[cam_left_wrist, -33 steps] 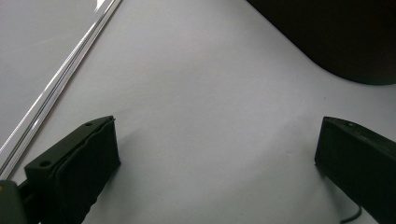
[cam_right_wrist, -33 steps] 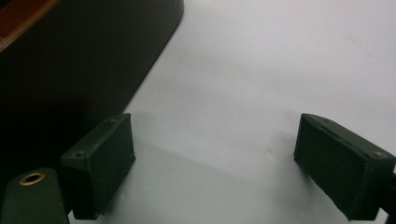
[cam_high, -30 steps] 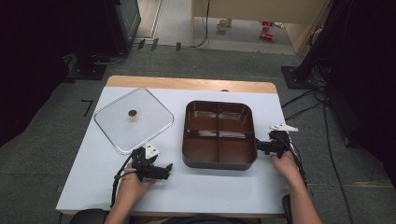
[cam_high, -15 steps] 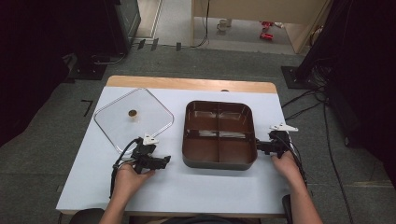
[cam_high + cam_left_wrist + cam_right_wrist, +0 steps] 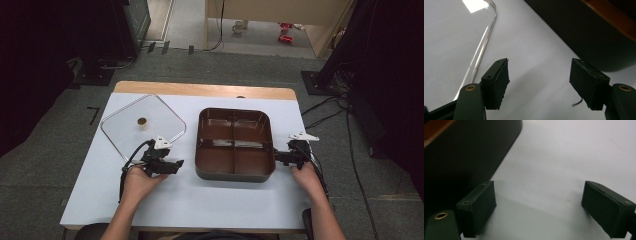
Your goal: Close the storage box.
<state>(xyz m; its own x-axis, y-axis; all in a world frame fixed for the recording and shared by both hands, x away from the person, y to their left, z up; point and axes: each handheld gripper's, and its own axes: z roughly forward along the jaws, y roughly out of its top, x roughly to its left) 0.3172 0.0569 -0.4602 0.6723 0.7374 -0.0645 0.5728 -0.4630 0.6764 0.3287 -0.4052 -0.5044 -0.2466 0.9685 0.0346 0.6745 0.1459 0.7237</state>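
Since the earlier frame: left tongs (image 5: 176,164) shifted from close against the brown tray's near-left corner to a spot further left of it, beside the lid's near corner; right tongs unchanged in place. Item 1, brown tray (image 5: 235,172): dark, rounded-square, four compartments, standing on the white tabletop (image 5: 200,200) right of centre, all compartments bare. Item 2, clear lid (image 5: 120,131): rounded-square, metal-rimmed, small round knob at its centre, lying flat on the tabletop left of the tray, apart from it. Item 3, left tongs: held in the person's left hand (image 5: 137,180), low over the tabletop between lid and tray, pointing toward the tray; jaws spread wide, nothing between them; in the left gripper view the tongs (image 5: 539,85) frame bare tabletop, lid rim to one side, tray wall to the other. Item 4, right tongs (image 5: 276,157): held in the right hand (image 5: 306,175), just beside the tray's right wall near its near-right corner; jaws released and wide apart; in the right gripper view the tongs (image 5: 539,207) span bare tabletop, one jaw just beside the tray wall, contact not determinable.
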